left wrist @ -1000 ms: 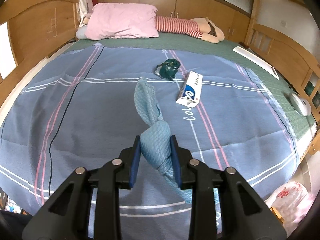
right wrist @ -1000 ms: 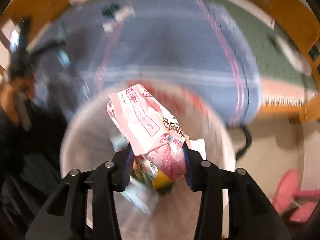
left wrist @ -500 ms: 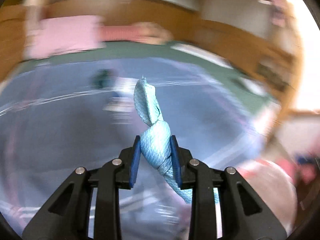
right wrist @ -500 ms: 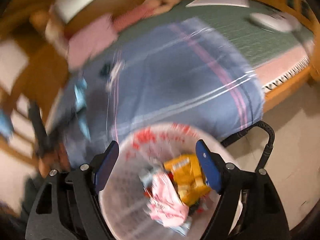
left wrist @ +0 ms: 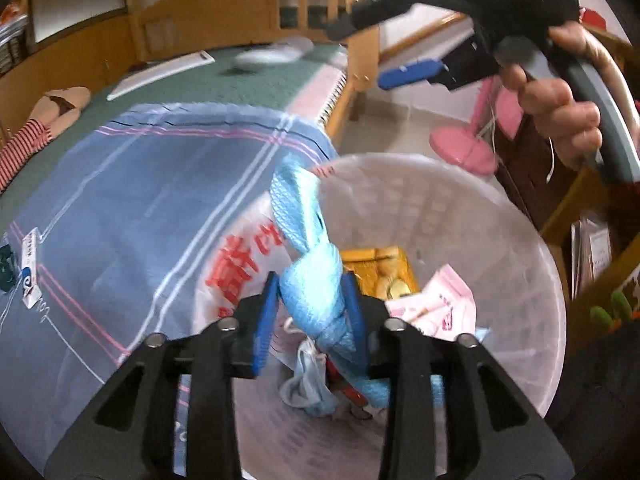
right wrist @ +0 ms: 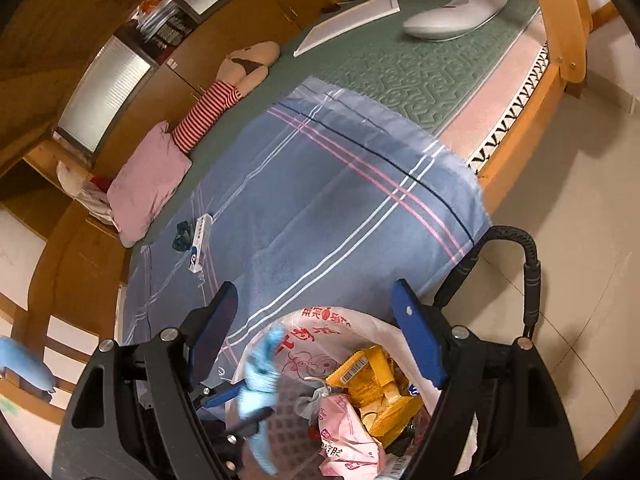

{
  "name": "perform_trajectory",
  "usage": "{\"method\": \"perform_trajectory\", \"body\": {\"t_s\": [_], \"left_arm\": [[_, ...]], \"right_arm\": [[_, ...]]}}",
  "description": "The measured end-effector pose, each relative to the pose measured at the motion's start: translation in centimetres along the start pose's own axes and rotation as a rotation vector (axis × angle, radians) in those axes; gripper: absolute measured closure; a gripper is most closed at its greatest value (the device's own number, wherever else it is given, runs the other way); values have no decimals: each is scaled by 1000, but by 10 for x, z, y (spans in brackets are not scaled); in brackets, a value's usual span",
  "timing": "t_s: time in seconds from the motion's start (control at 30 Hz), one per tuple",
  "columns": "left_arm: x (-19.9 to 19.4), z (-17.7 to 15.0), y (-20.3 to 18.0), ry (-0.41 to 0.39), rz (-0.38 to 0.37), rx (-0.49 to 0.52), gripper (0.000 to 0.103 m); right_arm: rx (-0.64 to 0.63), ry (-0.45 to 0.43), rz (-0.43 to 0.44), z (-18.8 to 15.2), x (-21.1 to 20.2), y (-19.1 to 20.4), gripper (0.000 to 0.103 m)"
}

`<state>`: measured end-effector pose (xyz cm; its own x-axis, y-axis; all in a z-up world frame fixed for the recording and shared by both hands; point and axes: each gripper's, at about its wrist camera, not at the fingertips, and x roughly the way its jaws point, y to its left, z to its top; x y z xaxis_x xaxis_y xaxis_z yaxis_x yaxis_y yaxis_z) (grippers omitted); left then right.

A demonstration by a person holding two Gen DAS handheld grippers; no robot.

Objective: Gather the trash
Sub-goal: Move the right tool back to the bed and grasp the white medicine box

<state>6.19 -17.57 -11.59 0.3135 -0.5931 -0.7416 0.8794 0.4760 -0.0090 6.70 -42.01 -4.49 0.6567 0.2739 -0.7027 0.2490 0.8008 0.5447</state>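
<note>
One knotted blue cloth (left wrist: 310, 296) between left claw (left wrist: 308, 314) pads — above trash bin (left wrist: 520, 264)

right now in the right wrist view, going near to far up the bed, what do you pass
trash bin → white box and dark green wad on the blue sheet → pink pillow → striped doll

Home bedroom, wooden bed (right wrist: 556, 32), pink pillow (right wrist: 148, 180), striped blue blanket (right wrist: 320, 208)

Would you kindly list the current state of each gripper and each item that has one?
left gripper: shut on the blue cloth, over the bin.
right gripper: open, empty.
trash bin: lined, partly filled.
pink wrapper: inside bin.
toothpaste box: lying on bedspread.
</note>
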Motion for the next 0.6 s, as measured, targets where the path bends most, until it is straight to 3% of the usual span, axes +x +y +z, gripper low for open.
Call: {"method": "perform_trajectory", "body": {"t_s": [0.1,0.2,0.3,0.37,0.4,0.47,0.5,0.6], "left_arm": [[-9,-2,1,-31,17,-9,27],[-28,0,18,-115,57,-86,13],[-55,-1,55,-217,141,-262,13],[-75,-10,92,-263,300,-445,13],[-85,-17,117,-264,401,-555,13],[-100,-29,160,-227,511,-737,19],[-112,-38,188,-221,546,-864,31],[-136,-58,245,-223,630,-1103,34]], "right_arm": [[-11,17,-1,-2,8,4,25],[-6,34,8,-4,19,8,25],[-17,42,11,-3,26,18,25],[-57,45,-3,2,34,33,25],[-84,46,0,5,39,43,25],[-132,65,14,11,53,65,25],[-151,77,18,12,61,74,25],[-226,134,43,20,102,118,25]]}}
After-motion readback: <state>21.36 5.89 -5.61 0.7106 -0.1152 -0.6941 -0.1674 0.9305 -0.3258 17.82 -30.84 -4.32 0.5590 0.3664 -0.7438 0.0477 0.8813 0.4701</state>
